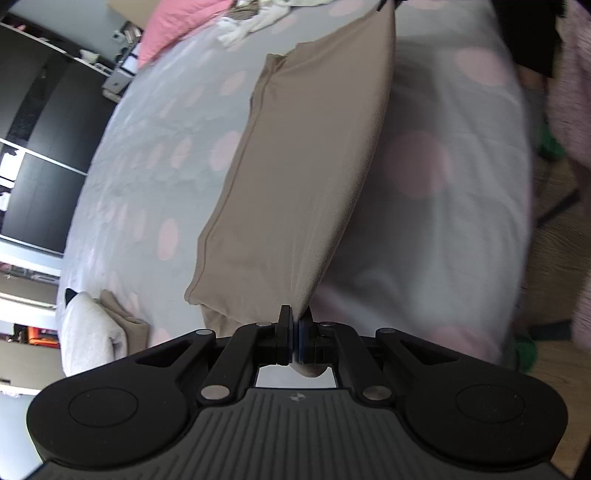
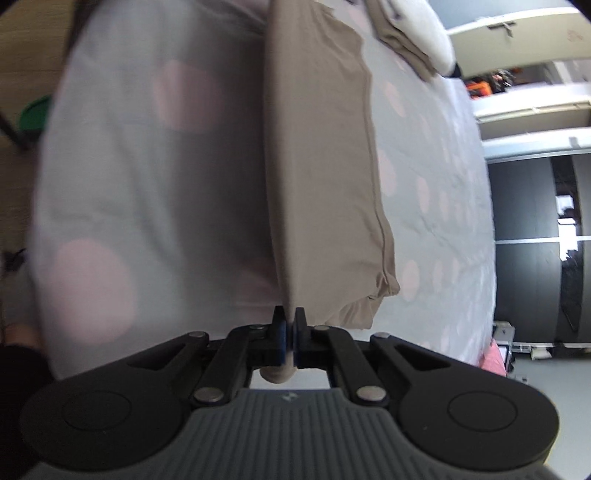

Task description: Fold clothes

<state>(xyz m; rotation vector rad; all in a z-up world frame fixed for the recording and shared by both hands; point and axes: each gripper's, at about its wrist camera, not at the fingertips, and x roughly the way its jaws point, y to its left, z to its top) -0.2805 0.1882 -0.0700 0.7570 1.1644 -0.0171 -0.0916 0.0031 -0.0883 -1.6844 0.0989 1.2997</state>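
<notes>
Pinching the taut edge of the soft beige knit garment above the pink-dotted grey bed, my left hand-held gripper and right hand-held gripper could lose it if I pull them apart.

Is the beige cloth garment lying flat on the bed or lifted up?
Lifted: the left gripper and right gripper pinch one edge of the beige cloth garment, stretched taut between them above the dotted grey bedsheet.

One beige garment is held up over one dotted bed sheet; two grippers, the left gripper and right gripper; two folded clothes lie aside; one pink pillow.
</notes>
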